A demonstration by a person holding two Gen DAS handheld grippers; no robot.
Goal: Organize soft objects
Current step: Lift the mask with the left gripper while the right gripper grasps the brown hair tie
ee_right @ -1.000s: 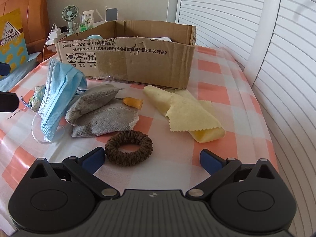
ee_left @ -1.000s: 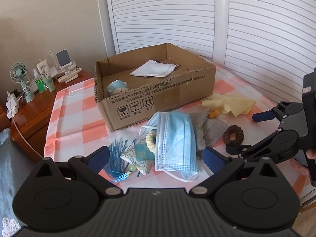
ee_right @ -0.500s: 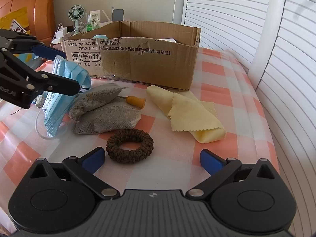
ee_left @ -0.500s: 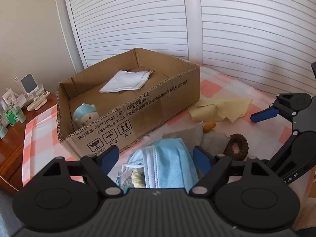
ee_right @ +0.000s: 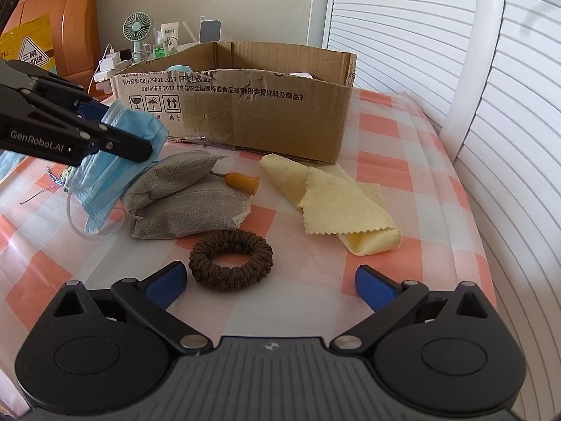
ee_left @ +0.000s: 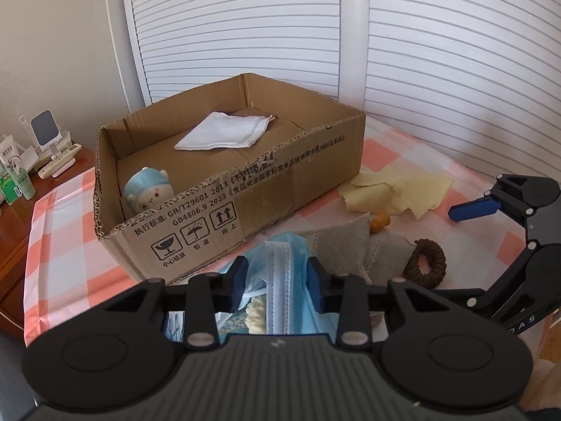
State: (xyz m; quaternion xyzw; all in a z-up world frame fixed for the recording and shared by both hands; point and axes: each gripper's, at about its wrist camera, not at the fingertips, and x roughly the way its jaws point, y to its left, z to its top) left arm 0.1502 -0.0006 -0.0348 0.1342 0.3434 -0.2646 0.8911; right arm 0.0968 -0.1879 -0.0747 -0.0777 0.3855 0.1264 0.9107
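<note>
My left gripper [ee_left: 278, 282] is shut on a blue face mask [ee_left: 280, 266], held just in front of the cardboard box [ee_left: 266, 189]. In the right wrist view the mask [ee_right: 119, 151] hangs from it at the left. The box holds a white cloth [ee_left: 224, 131] and a small blue plush toy [ee_left: 149, 191]. My right gripper [ee_right: 270, 286] is open and empty, just behind a brown scrunchie [ee_right: 231, 259]. Grey pouches [ee_right: 186, 207], an orange item [ee_right: 242, 182] and a yellow cloth [ee_right: 336, 203] lie on the checked tablecloth.
A wooden side table [ee_left: 21, 217] at the left carries a fan [ee_right: 136, 31], bottles and a phone stand [ee_left: 45, 137]. White louvred doors [ee_left: 438, 52] stand behind the table. A tasselled sachet [ee_right: 65, 175] lies under the mask.
My left gripper moved forward over the mask, closed on it and lifted its upper edge. The right gripper stayed open behind the scrunchie.
</note>
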